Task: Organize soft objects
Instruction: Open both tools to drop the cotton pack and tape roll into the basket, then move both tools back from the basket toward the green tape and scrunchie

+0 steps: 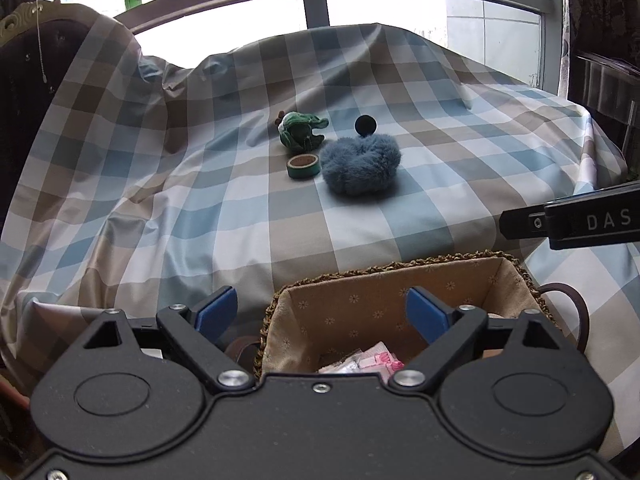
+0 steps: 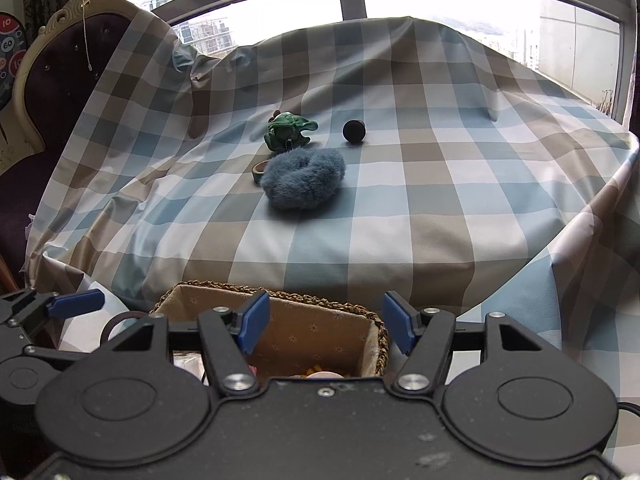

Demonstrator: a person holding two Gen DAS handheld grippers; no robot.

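**Two empty grippers over the basket, four things left out on the cloth**

Two grippers hang side by side above the near end of the table, both tilted downward, and neither holds anything. The left gripper (image 1: pixel 322 312) has its blue pads spread wide with nothing between them; straight below and just ahead of it sits the woven basket (image 1: pixel 400 270), whose fabric lining shows a pink-and-white packet (image 1: pixel 368 362) lying on the bottom. That placement suggests a drop-off pose: jaws parted directly over the container so that whatever goes in falls inside its walls. The right gripper (image 2: pixel 324 326) stands less wide, also empty, over the same basket's far right corner, where something yellowish and pale shows at the bottom, too hidden to name.

Just beside the basket, to the left gripper's lower left and again at its right, brown strap-like loops curve out, probably the handles.

Farther ahead of both tools, well apart from the basket, the remaining items cluster in the middle of the checked tablecloth (image 1: pixel 200 200). Nearest is the fluffy blue ring (image 1: pixel 360 166), a soft piece likely next for collection. Touching or just beside it on the left lies a roll of green tape (image 1: pixel 303 166); behind that sits a green plush toy (image 1: pixel 300 130), and to the right behind the ring, a small dark ball (image 1: pixel 365 125).

Since the cluster lies roughly centred ahead, either hand could reach forward for it.
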